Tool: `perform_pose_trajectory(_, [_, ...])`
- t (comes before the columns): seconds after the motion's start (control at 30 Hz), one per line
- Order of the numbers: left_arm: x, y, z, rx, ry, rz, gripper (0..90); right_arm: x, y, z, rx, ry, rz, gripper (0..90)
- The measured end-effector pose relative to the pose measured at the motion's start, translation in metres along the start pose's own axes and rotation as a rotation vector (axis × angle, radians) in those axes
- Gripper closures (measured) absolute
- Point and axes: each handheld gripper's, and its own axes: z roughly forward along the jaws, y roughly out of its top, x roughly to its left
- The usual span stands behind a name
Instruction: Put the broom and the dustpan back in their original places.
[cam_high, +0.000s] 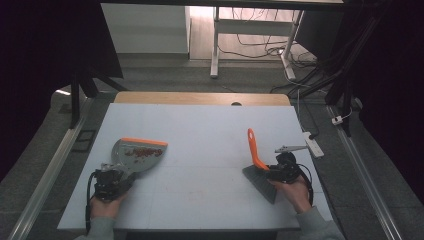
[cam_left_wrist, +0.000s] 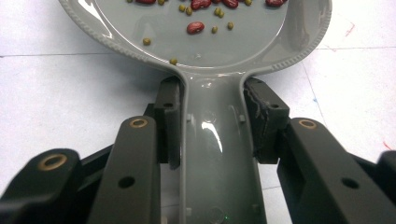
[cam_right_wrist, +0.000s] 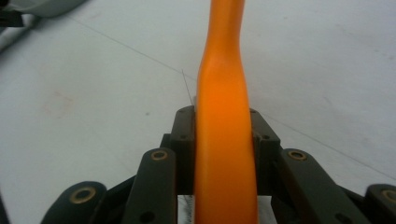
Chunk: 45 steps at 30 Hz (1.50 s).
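On the white tabletop (cam_high: 200, 150) the person's left hand (cam_high: 105, 202) holds the left tool (cam_high: 116, 176) near the front left corner, and its two black jaws are pinched on the grey handle of a dustpan (cam_high: 137, 154). In the left gripper view the dustpan (cam_left_wrist: 219, 140) handle runs straight up between the pads, which press on it from both sides just below the point where the handle widens into the pan. The pan lies ahead of the tool, reaching away from the person and a little toward the middle of the tabletop, with an orange strip along its far lip. Red beans (cam_left_wrist: 195, 28) and smaller green ones are scattered inside the pan; from above they show as a reddish patch (cam_high: 141, 151) close to the orange lip. On the right side of the tabletop the right hand (cam_high: 294, 192) holds the right tool (cam_high: 274, 171), whose jaws are pinched on the orange handle of a small brush (cam_high: 256, 150). In the right gripper view the brush (cam_right_wrist: 224, 154) handle stands between the two pads, touching both, and narrows as it rises away from the tool. From above, the handle slants up and away from the person, while the dark grey bristle head (cam_high: 261, 184) lies just beside the tool on the near side, resting on the tabletop. The dustpan and the brush are well apart, with bare tabletop between them.
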Motion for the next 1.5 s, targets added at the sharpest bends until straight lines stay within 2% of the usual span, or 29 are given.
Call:
perform_pose_trajectory(0.13, [0.0, -0.001, 0.001, 0.002, 0.004, 0.006, 61.4, -0.007, 0.001, 0.002, 0.015, -0.041, -0.015, 65.3])
perform_pose_trajectory(0.33, [0.0, -0.001, 0.001, 0.002, 0.002, 0.01, 60.5, -0.019, 0.002, 0.006, 0.039, -0.055, -0.043, 57.1])
perform_pose_trajectory(0.4, [0.0, -0.001, 0.0, -0.001, 0.0, 0.011, 55.1, -0.022, 0.003, 0.008, 0.054, -0.061, -0.036, 53.8])
perform_pose_trajectory(0.5, [0.0, 0.0, -0.001, 0.001, -0.001, 0.021, 41.1, -0.025, 0.003, 0.009, 0.081, -0.114, -0.043, 48.5])
perform_pose_trajectory(0.6, [0.0, -0.001, -0.004, 0.004, 0.013, 0.028, 28.6, -0.028, 0.003, 0.01, 0.087, -0.115, -0.029, 47.1])
perform_pose_trajectory(0.63, [0.001, -0.001, -0.005, 0.007, 0.012, 0.027, 24.8, -0.027, 0.003, 0.01, 0.084, -0.129, -0.034, 47.2])
perform_pose_trajectory(0.67, [0.001, -0.002, -0.006, 0.002, 0.01, 0.026, 22.4, -0.026, 0.003, 0.009, 0.08, -0.167, -0.05, 46.5])
perform_pose_trajectory(0.83, [0.0, -0.002, -0.017, -0.015, 0.004, 0.061, 19.5, -0.027, 0.003, 0.002, 0.046, -0.172, -0.045, 48.0])
perform_pose_trajectory(0.9, [-0.001, -0.001, -0.022, -0.027, -0.003, 0.076, 19.3, -0.023, 0.003, -0.001, 0.019, -0.191, -0.065, 47.9])
perform_pose_trajectory(1.03, [-0.003, 0.001, -0.033, -0.061, -0.039, 0.127, 21.3, -0.012, 0.006, -0.01, -0.033, -0.172, -0.133, 49.7])
perform_pose_trajectory(1.2, [-0.007, 0.005, -0.038, -0.082, -0.157, 0.232, 25.9, 0.003, 0.006, -0.011, -0.05, -0.116, -0.227, 49.8])
perform_pose_trajectory(1.33, [-0.006, 0.011, -0.033, -0.076, -0.219, 0.273, 26.2, 0.013, 0.003, -0.009, -0.067, -0.085, -0.276, 49.8])
perform_pose_trajectory(1.5, [-0.006, 0.016, -0.028, -0.075, -0.272, 0.31, 26.2, 0.021, 0.0, -0.006, -0.089, -0.058, -0.314, 50.5])
